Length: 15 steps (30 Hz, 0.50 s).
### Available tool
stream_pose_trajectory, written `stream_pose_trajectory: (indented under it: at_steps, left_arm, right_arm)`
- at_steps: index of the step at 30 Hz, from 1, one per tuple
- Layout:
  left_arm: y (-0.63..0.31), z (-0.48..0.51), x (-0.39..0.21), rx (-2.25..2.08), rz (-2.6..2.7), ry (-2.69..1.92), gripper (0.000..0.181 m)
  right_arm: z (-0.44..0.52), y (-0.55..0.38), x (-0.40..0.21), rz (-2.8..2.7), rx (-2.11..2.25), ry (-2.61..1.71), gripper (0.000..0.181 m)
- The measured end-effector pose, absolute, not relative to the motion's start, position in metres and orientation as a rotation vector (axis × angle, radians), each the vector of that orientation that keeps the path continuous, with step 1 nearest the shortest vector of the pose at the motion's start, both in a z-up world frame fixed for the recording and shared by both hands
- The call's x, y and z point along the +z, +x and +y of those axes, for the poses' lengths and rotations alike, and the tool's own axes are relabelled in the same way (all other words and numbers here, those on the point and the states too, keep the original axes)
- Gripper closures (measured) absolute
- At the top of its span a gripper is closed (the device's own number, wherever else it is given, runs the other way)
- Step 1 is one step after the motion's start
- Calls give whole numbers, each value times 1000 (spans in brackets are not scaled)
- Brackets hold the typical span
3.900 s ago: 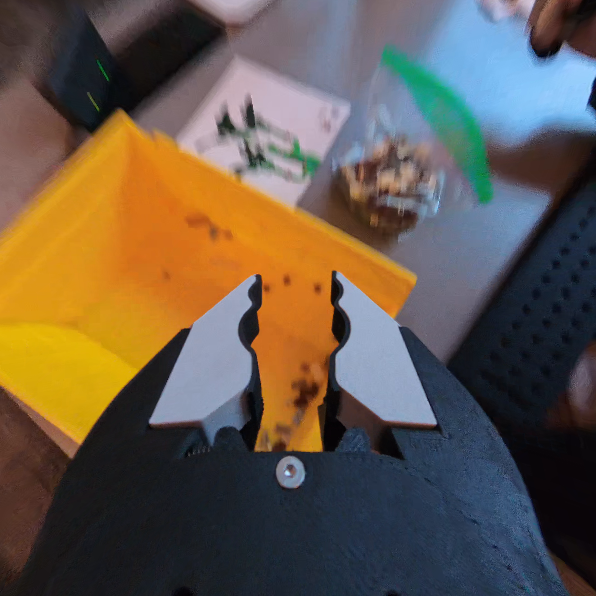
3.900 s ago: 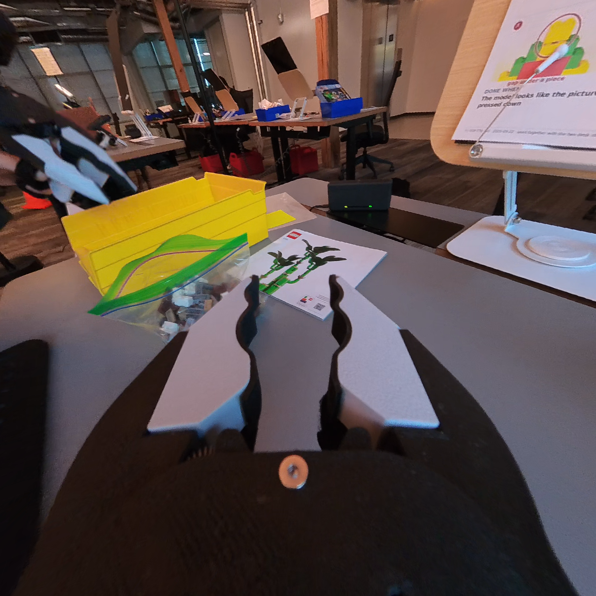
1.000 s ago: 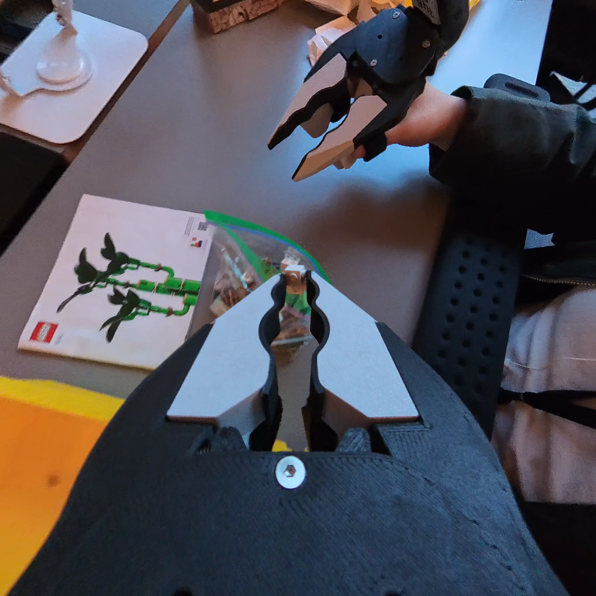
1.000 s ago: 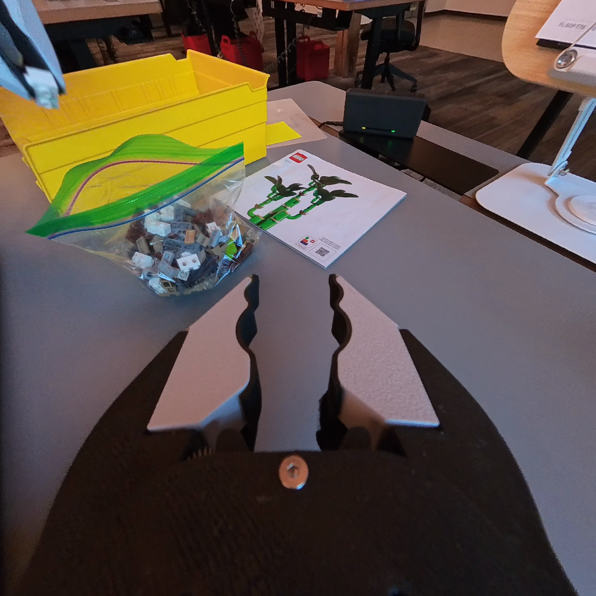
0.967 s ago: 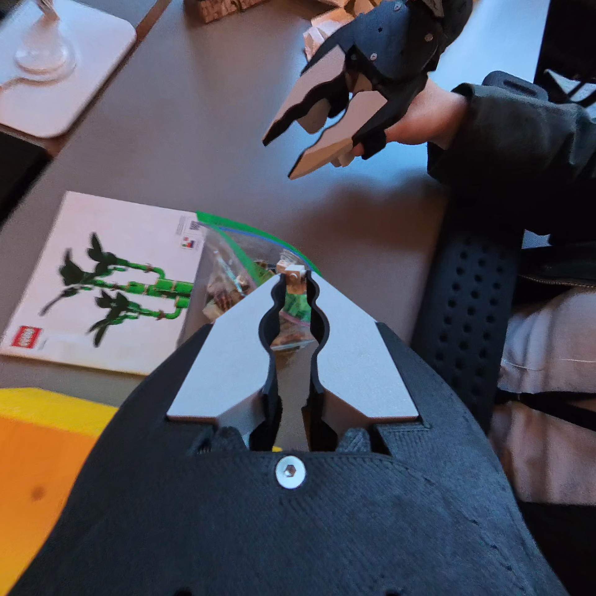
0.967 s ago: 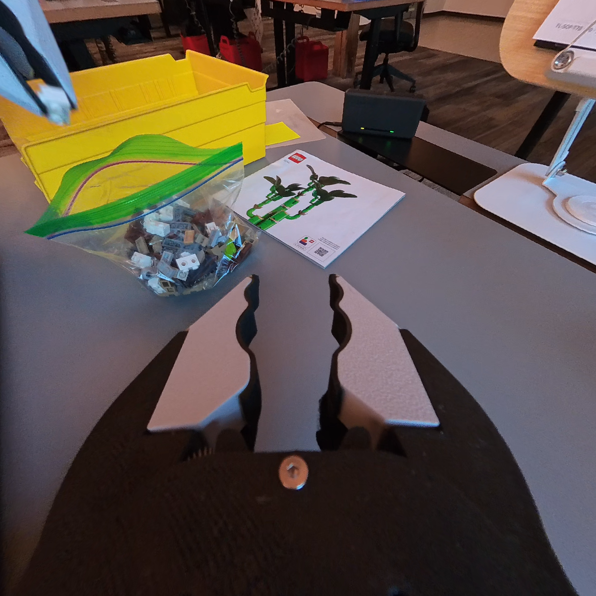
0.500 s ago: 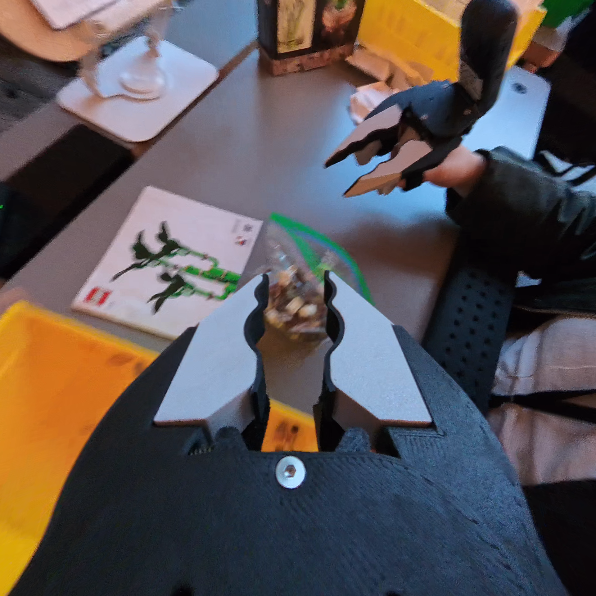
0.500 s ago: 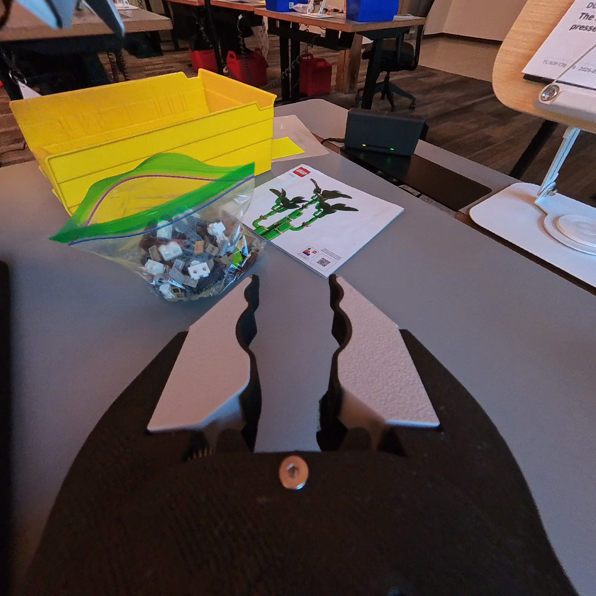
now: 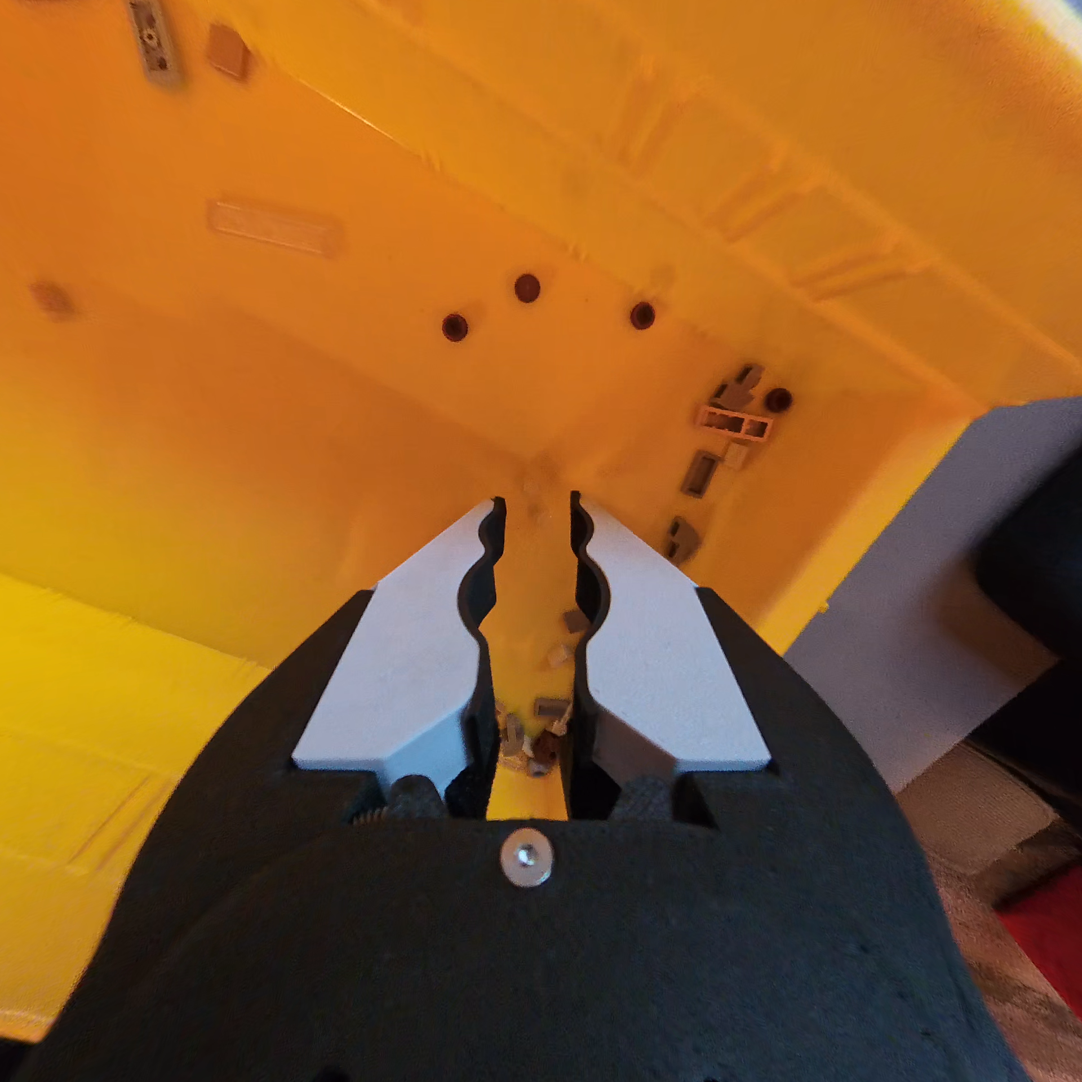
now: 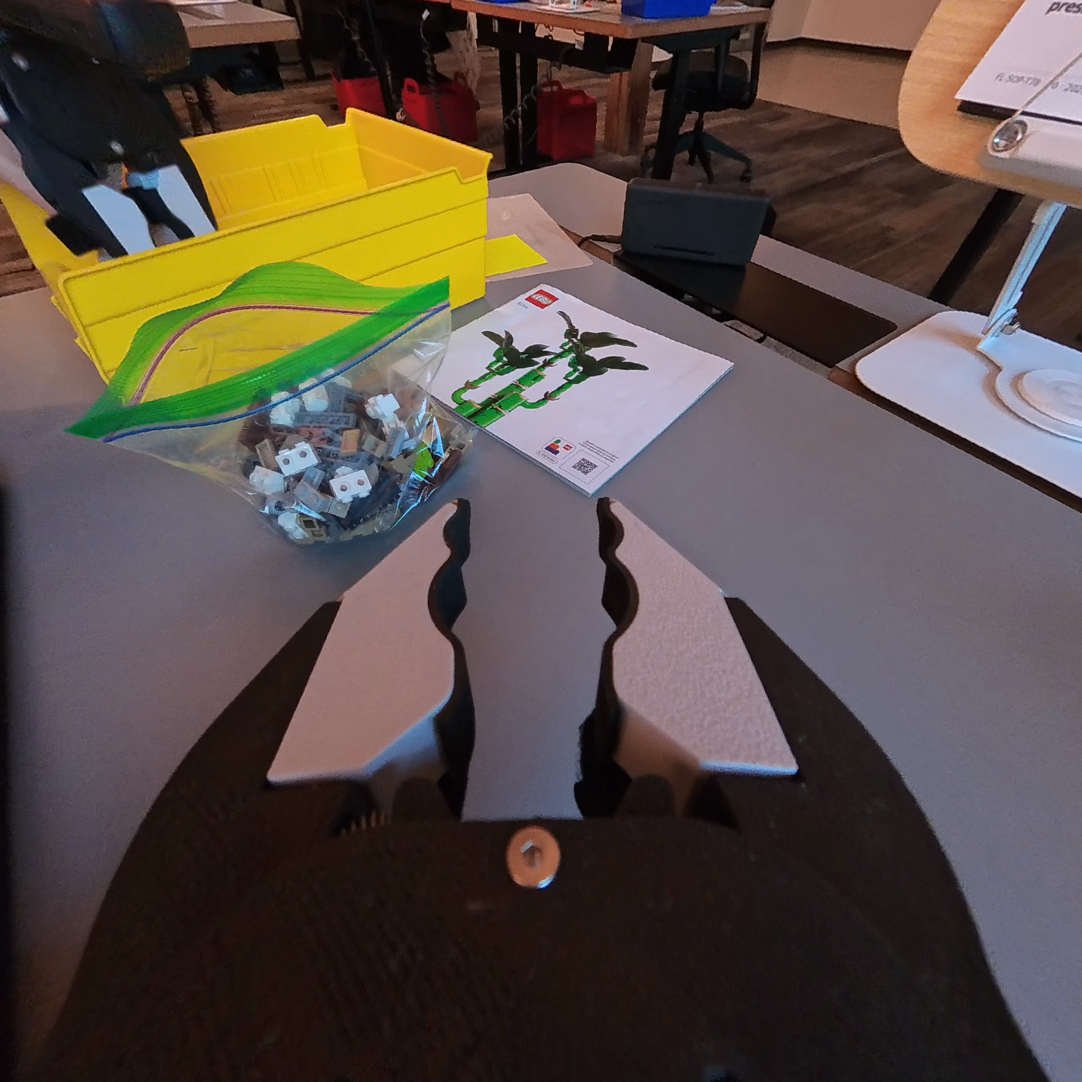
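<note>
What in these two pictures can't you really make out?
- Left wrist view: small bricks on the yellow bin floor are blurred, and the left gripper body hides the nearer floor.
- Right wrist view: the bin's inside sits behind its front wall.
- Bricks deep in the clear bag are piled and too small.
- The booklet print is too small.

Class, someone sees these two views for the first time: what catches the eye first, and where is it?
The yellow bin at the table's far left, with the left gripper open inside it above scattered small bricks. Before the open right gripper stands a green-topped bag of bricks, beside a booklet.
</note>
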State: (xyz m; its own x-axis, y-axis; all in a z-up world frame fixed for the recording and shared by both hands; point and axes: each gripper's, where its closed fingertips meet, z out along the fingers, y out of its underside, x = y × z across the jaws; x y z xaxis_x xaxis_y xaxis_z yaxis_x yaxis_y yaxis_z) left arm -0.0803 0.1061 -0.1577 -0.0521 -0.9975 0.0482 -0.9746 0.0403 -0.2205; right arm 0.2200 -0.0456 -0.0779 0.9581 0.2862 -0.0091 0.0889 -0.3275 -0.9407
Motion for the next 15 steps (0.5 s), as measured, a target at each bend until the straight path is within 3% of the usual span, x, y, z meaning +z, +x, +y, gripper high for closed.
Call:
stream_pose_trajectory:
  at_steps: [11, 15]
  left_arm:
    - [-79, 114, -164, -231, 2167, -2028, 175]
    - [-60, 125, -130, -264, 2045, -1839, 175]
  right_arm:
    - [-46, 221, -79, -281, 195, -1912, 138]
    - [-46, 221, -79, -279, 196, -1910, 138]
